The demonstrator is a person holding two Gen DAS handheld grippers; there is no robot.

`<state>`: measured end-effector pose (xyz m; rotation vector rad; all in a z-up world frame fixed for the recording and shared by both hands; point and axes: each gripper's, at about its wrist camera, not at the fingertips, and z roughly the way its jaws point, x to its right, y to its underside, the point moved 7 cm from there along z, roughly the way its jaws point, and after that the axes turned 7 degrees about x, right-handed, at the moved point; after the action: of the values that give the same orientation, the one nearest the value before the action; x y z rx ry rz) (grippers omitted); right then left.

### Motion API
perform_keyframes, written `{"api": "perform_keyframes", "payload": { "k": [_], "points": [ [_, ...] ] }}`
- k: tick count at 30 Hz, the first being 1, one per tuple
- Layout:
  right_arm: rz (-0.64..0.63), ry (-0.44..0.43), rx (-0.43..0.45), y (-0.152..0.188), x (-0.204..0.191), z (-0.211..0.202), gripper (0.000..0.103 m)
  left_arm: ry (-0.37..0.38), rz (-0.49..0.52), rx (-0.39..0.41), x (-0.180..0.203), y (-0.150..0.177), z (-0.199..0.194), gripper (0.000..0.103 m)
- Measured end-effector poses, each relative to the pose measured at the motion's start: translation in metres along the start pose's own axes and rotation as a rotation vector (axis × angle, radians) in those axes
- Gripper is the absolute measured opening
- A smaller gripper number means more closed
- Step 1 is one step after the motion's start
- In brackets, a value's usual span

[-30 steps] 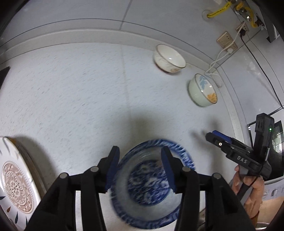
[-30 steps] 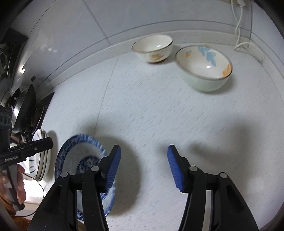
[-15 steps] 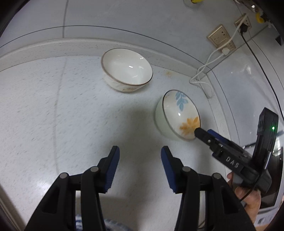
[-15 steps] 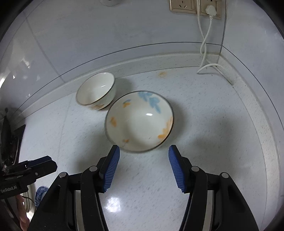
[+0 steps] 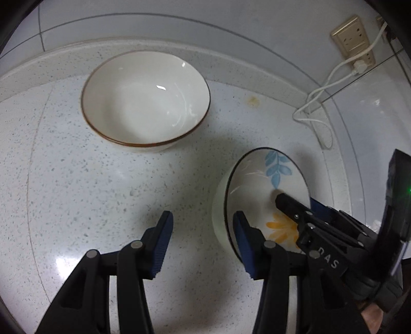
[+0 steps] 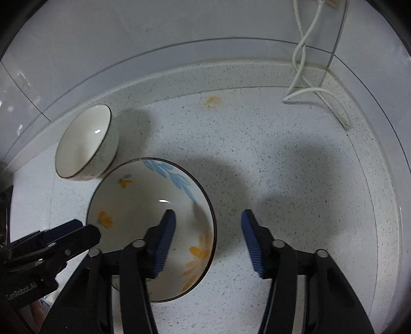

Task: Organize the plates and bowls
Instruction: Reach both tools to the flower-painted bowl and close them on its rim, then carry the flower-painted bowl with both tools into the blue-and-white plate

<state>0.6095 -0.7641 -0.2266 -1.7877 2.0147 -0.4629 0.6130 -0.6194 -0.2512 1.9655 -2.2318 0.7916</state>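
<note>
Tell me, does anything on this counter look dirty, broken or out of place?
Only a small brownish stain on the speckled counter near the back edge. The plain white bowl and the flowered bowl both sit upright and look whole; nothing is spilled.

Home kitchen: speckled stone worktop (image 5: 77, 179) met a tiled wall (image 5: 179, 10); wall socket (image 5: 353, 38) with white cable (image 5: 321, 120) plugged in; ceramic bowls (image 5: 145, 99) stood out

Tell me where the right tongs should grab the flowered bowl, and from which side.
Grip the flowered bowl by its thin rim on the right edge, from above. It sits upright and open, and the right tongs already straddle that rim, one pad inside, one outside, jaws just closing. The plain bowl crowds its far left.
</note>
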Motion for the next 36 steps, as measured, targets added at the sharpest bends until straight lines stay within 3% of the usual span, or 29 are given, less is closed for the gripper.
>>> {"api": "perform_keyframes", "payload": {
  "k": [3, 6, 8, 21, 36],
  "points": [
    [-0.027, 0.009, -0.026, 0.002, -0.001, 0.005, 0.025, -0.019, 0.014, -0.017, 0.003, 0.002, 0.014, 0.041],
    [-0.056, 0.019, -0.054, 0.004, -0.003, 0.014, 0.014, -0.020, 0.042, -0.020, 0.009, 0.000, 0.021, 0.028],
    [-0.077, 0.025, -0.057, 0.007, -0.006, 0.017, 0.013, -0.003, 0.061, -0.028, 0.016, 0.001, 0.024, 0.013],
    [-0.082, 0.019, -0.049, 0.023, -0.014, -0.001, 0.010, 0.022, 0.056, -0.085, 0.000, 0.027, 0.005, 0.012],
    [-0.119, 0.007, -0.022, 0.089, -0.114, -0.090, 0.009, 0.028, 0.058, -0.037, -0.072, 0.087, -0.119, 0.012]
  ]
}}
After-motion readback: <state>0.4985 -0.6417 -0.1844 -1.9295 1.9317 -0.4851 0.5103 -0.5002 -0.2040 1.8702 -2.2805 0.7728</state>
